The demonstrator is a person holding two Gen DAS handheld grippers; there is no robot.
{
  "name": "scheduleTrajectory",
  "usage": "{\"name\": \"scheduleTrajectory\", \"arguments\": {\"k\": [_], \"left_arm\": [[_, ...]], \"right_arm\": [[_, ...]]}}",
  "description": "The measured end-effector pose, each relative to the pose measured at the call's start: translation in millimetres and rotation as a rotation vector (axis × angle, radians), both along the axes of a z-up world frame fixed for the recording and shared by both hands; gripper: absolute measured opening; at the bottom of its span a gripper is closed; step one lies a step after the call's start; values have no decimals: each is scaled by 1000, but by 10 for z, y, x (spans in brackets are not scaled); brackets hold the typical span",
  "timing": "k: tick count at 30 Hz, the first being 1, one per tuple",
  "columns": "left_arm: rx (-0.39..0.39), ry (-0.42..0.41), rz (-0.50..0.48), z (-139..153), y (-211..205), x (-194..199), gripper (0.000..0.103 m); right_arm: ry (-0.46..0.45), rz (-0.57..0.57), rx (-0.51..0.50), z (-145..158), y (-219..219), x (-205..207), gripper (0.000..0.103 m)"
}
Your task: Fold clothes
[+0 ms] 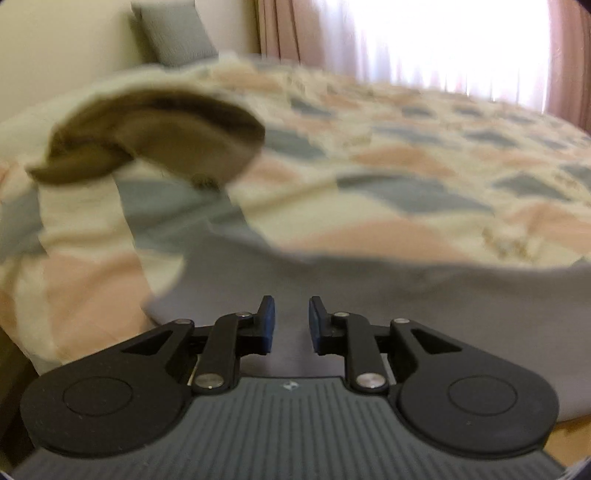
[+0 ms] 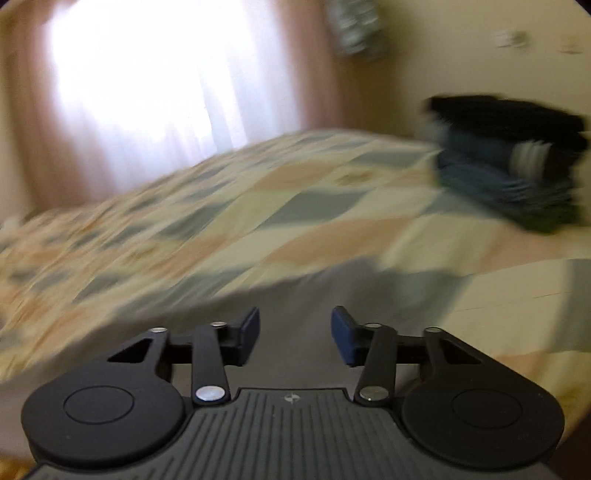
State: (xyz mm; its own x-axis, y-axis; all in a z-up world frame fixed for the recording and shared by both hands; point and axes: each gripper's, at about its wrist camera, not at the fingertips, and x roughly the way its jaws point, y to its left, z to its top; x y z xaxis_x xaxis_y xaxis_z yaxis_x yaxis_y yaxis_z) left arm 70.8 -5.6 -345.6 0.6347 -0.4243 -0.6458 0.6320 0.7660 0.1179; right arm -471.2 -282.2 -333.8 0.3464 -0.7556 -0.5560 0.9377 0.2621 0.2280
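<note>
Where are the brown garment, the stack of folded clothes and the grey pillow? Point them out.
brown garment (image 1: 159, 125), left wrist view, its upper fold.
stack of folded clothes (image 2: 509, 162), right wrist view, its front side.
grey pillow (image 1: 173, 33), left wrist view, its face.

a home bedroom — a bed (image 1: 406, 155) under a patchwork quilt, a grey pillow (image 1: 173, 33), pink curtains (image 1: 288, 33) at a bright window.

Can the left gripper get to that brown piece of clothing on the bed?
Probably yes. The left gripper is open and empty, and only bare bedspread lies between it and the brown garment, off to its upper left in the blurry view.
</note>
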Motion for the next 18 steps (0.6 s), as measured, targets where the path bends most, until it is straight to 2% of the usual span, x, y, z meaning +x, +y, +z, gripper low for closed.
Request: {"name": "scheduleTrajectory", "arguments": {"k": [2, 3, 4, 6, 9, 14, 16, 18], "left_arm": [[49, 8, 46, -135, 23, 143, 19], [67, 6, 76, -171, 66, 221, 20], [65, 14, 110, -157, 151, 312, 21], [81, 14, 160, -81, 276, 401, 20], [81, 18, 152, 132, 431, 269, 20], [84, 66, 14, 297, 330, -429, 32], [91, 97, -66, 287, 212, -755, 34], [86, 124, -156, 288, 103, -1070, 36]], "right_arm": [[5, 49, 74, -172, -76, 51, 42], [30, 38, 102, -244, -105, 39, 42], [63, 11, 120, -308, -127, -3, 37], [95, -60, 126, -326, -135, -153, 33], [76, -115, 119, -192, -46, -349, 35], [34, -35, 90, 104, 245, -301, 55], [22, -5, 104, 149, 355, -181, 59], [11, 10, 135, 145, 456, -80, 59]]}}
